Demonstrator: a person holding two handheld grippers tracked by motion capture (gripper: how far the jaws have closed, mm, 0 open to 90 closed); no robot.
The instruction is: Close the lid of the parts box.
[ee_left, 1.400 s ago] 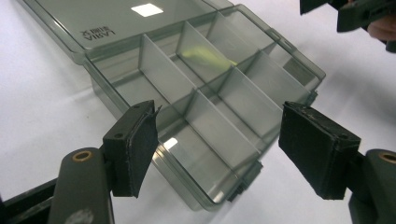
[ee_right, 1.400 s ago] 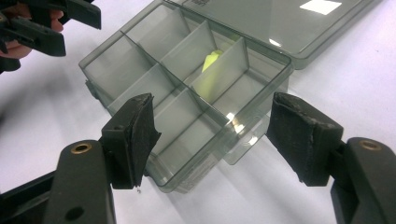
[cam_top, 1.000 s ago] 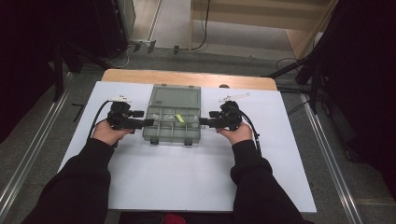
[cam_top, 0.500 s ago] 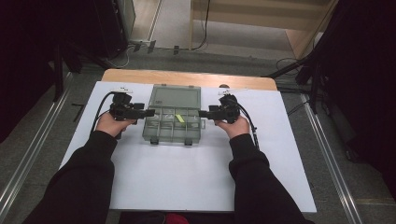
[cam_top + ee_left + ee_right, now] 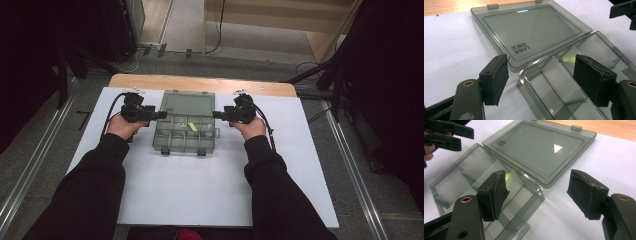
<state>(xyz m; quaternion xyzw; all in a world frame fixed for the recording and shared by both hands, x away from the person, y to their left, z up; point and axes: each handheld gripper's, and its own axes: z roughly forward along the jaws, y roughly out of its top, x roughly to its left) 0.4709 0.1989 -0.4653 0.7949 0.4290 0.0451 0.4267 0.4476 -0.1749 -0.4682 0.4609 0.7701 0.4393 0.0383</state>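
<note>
The smoky box (image 5: 186, 134) lies between both wide-open grippers, left gripper (image 5: 161, 115) and right gripper (image 5: 217, 114) flanking its lid hinge (seemingly equally near).

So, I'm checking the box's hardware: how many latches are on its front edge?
2. On the near edge of the organizer box, one latch sits toward its left and the other latch toward its right.
</note>
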